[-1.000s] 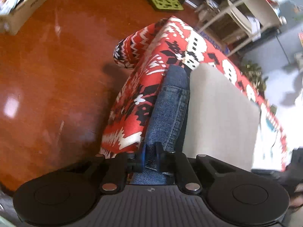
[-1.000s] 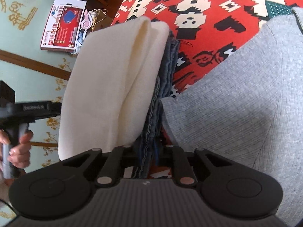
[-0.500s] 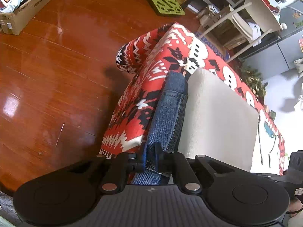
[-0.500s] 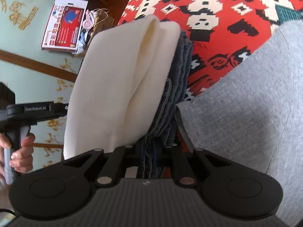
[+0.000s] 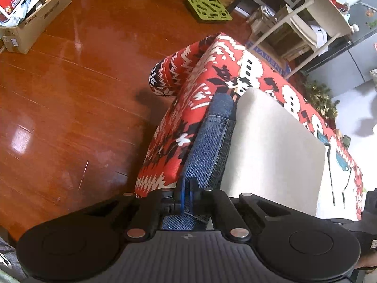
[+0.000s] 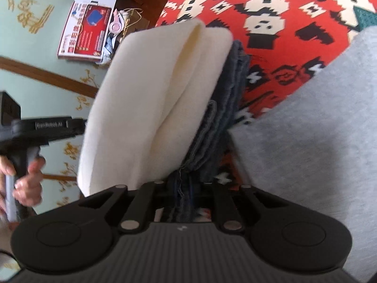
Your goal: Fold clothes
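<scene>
Both the left gripper [image 5: 187, 194] and right gripper [image 6: 186, 194] have jaws clamped on folded blue denim jeans [image 5: 209, 146] topped by a cream cloth [image 6: 153, 108], beside a grey knit garment [image 6: 318, 129] on the red patterned bench [image 5: 174, 122].

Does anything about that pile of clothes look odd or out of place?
Only slightly: the folded blue denim jeans, under the cream folded cloth, overhang the red patterned table cover's edge. The left gripper and right gripper both pinch the denim.

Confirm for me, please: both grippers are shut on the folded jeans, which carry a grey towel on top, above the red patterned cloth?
Not quite: the towel on the folded jeans is cream, as the right wrist view shows. Both the left gripper and right gripper are shut on the jeans above the red patterned cloth.
</scene>
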A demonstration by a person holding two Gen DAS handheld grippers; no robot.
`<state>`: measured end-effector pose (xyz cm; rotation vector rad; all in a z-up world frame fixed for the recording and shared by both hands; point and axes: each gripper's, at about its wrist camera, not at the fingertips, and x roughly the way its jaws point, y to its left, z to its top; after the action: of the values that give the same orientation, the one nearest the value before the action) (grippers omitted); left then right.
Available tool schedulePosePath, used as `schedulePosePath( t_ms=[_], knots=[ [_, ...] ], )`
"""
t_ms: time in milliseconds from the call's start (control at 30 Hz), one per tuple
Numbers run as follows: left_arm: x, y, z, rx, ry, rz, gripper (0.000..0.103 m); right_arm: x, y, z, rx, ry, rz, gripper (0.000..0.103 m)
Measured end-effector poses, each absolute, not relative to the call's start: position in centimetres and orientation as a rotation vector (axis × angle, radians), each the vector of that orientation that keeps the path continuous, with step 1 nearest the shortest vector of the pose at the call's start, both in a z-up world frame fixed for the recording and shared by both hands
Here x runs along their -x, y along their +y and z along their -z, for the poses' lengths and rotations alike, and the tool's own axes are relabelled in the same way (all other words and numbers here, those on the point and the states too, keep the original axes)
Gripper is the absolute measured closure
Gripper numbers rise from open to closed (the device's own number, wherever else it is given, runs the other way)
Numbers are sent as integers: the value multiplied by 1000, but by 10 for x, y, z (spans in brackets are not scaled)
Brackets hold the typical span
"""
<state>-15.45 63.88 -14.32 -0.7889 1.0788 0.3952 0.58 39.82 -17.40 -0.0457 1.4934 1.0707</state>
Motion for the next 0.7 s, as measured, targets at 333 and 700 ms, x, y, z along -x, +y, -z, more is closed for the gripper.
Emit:
schedulePosePath(
  t_ms=[333,700],
  knots=[
    [152,637,141,770,1096,-395,98,-61,387,143,18,1378,-962,92],
    [152,637,142,769,1093,-405,97,-95,434,174,66,1398,-943,94]
  ],
)
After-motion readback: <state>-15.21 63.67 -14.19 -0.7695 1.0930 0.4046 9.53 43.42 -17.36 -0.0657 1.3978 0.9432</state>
